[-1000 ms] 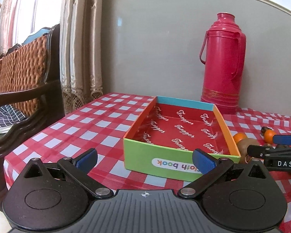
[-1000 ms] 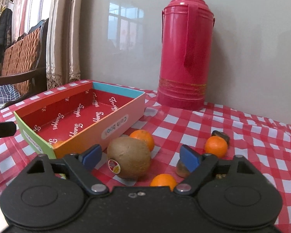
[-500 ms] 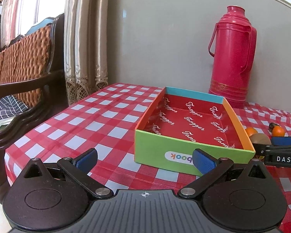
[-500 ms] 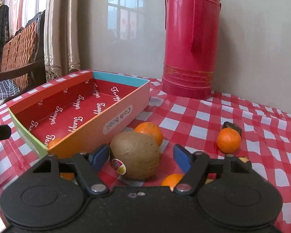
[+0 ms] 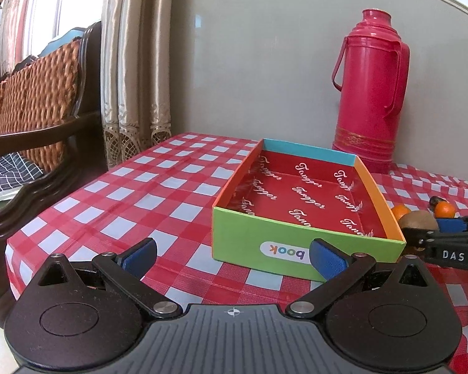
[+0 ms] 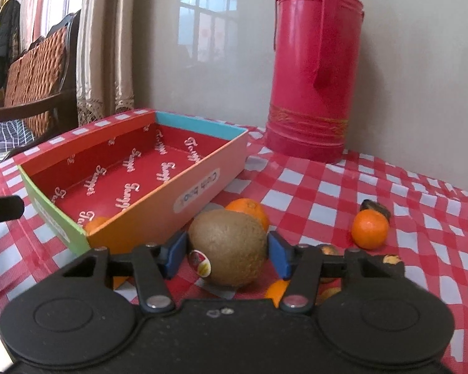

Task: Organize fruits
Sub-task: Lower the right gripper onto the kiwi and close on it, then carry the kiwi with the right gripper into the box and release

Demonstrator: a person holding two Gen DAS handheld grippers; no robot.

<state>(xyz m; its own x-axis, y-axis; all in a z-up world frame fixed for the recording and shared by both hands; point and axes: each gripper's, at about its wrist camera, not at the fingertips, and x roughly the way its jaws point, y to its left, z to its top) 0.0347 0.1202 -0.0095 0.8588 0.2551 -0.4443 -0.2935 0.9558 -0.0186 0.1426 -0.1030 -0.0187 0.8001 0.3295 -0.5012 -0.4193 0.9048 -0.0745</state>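
Checked tablecloth underneath, your right tongs (image 6: 226, 257) have just been closing and now pinch the kiwi (image 6: 229, 247) between their pads, your left tongs (image 5: 232, 254) spread empty; its rounded skin could slip if squeezed off-centre.

The open cardboard box with a green end wall (image 5: 296, 243) has "Tangger" in white script repeated on its red lining. A white label on the green wall reads "book" upside down; its orange side wall says "Cloth book". The black gripper arm (image 5: 452, 254) shows "DAS".
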